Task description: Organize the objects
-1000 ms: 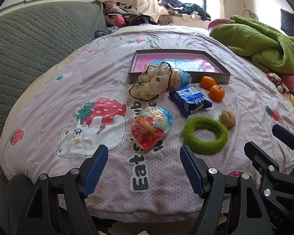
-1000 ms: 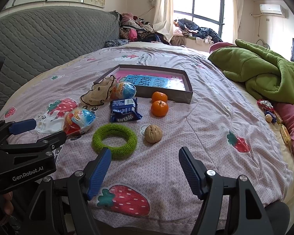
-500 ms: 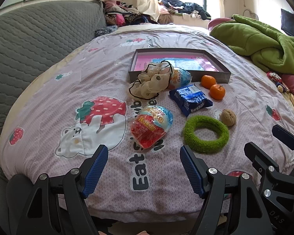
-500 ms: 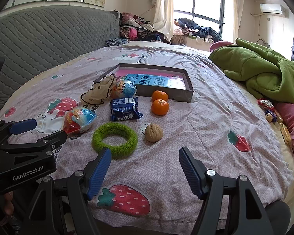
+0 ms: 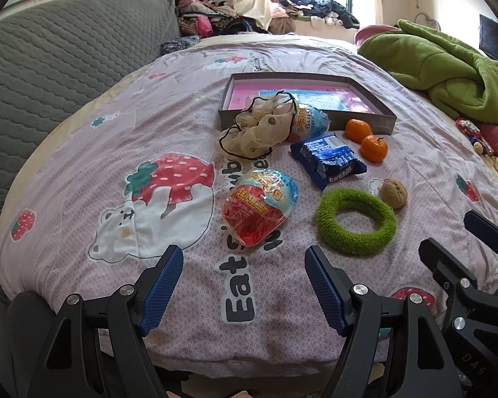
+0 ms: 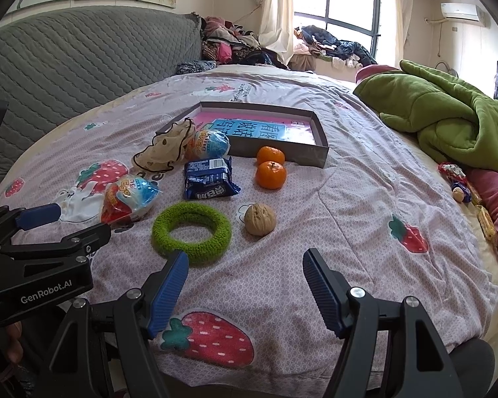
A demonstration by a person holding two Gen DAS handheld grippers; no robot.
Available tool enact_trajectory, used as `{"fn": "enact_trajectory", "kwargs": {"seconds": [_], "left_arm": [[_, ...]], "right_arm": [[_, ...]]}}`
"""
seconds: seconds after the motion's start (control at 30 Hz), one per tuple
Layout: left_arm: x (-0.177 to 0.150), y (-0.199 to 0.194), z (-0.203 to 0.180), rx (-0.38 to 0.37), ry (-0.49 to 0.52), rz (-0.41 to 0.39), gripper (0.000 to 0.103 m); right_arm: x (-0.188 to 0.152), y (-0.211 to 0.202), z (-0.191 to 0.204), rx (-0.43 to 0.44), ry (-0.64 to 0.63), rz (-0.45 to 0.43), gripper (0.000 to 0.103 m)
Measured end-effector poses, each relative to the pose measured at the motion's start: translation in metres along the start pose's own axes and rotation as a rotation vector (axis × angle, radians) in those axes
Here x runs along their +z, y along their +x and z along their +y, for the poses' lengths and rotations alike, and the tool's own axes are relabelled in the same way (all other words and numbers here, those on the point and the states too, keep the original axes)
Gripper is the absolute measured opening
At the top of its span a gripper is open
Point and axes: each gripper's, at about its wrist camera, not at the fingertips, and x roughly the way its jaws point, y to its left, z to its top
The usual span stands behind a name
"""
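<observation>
We hold both grippers low at the near edge of the bed (image 5: pixel 83 139), nothing picked up yet: the left gripper (image 5: pixel 244 285) has its jaws spread wide and empty, and the right gripper (image 6: pixel 245 285) likewise has its jaws spread with nothing between them. The loose things lie in a cluster on the bed cover in front of the shallow grey box (image 6: pixel 315 152), which sits farther off and looks the likely place for them. Nearest the left gripper is the red-and-blue snack bag (image 5: pixel 259 205); nearest the right is the green ring (image 6: pixel 192 229), with the walnut (image 6: pixel 259 219) just to its right. Beyond them lie the blue packet (image 5: pixel 327 161) and two oranges (image 6: pixel 270 165) close to the box wall. To start well, we would take a near item first, straddle it squarely with the jaws, and press down lightly, since the soft bedding will give.
</observation>
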Motion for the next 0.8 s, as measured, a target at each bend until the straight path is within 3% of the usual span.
{"fn": "enact_trajectory", "kwargs": {"seconds": [0.8], "left_arm": [[0.023, 0.048, 0.011, -0.008, -0.029, 0.021, 0.077]], "right_arm": [[0.024, 0.051, -0.031, -0.008, 0.062, 0.047, 0.071]]}}
